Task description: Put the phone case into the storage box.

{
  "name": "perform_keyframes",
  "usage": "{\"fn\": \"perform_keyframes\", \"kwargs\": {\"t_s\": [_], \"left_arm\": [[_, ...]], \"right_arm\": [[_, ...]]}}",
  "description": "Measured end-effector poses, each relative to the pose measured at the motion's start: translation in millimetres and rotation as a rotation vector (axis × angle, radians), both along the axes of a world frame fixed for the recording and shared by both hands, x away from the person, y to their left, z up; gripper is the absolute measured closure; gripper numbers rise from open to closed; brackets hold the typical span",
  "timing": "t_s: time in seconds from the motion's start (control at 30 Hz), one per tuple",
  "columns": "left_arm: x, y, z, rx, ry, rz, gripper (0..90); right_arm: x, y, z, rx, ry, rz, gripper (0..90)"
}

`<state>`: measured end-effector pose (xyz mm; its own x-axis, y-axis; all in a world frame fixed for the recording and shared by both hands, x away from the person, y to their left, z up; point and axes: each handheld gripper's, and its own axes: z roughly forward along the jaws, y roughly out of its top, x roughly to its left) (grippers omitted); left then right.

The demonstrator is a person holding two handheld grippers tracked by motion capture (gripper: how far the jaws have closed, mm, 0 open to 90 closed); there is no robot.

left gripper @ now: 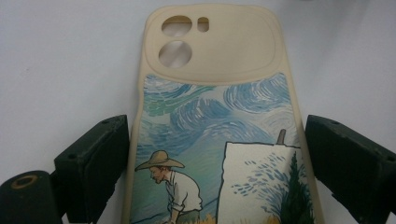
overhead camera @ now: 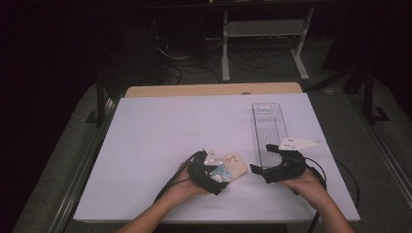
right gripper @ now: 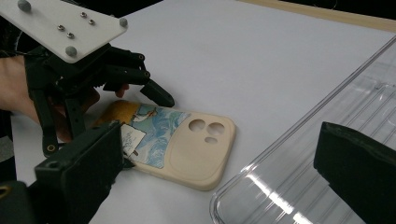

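Phone case: a cream soft-plastic phone case with a painted blue-swirl sky and a straw-hatted figure (left gripper: 215, 126) lies flat on the white table sheet (overhead camera: 160, 141), printed back up, camera cut-outs pointing away from the left claw.
Case and left claw: the case sits between the two black jaws of the left claw (left gripper: 217, 163), with a sliver of white showing on each side; the pads do not press on it as far as the left gripper view shows.
Left claw state: jaws apart, straddling the near half of the case.
Right claw: the right claw (right gripper: 224, 186) has its jaws wide apart and empty; the case lies just ahead of it and to its left.
Tray: a long clear ribbed plastic tray (overhead camera: 268, 131) lies ahead of the right claw, on its right jaw's side, just beside the case and holding nothing.
Done so far: judging by this, the left claw is lined up around the case for a grasp.
Left to do: the squeeze, the lift, and, likely, the carry into the tray; no part of the case is off the sheet yet.
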<state>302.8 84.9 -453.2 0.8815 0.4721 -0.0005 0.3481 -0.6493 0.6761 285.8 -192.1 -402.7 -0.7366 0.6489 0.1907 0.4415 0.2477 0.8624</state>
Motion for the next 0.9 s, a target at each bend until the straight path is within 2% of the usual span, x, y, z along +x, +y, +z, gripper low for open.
{"fn": "perform_keyframes", "kwargs": {"t_s": [0.6, 0.9], "left_arm": [[0.1, 0.9, 0.3, -0.006, 0.002, -0.01, 10.7], [1.5, 1.3, 2.9, 0.012, 0.002, -0.026, 11.1]], "right_arm": [[0.2, -0.1, 0.0, -0.002, -0.001, -0.002, 1.2], [0.2, -0.1, 0.1, 0.001, 0.001, -0.001, 1.2]]}}
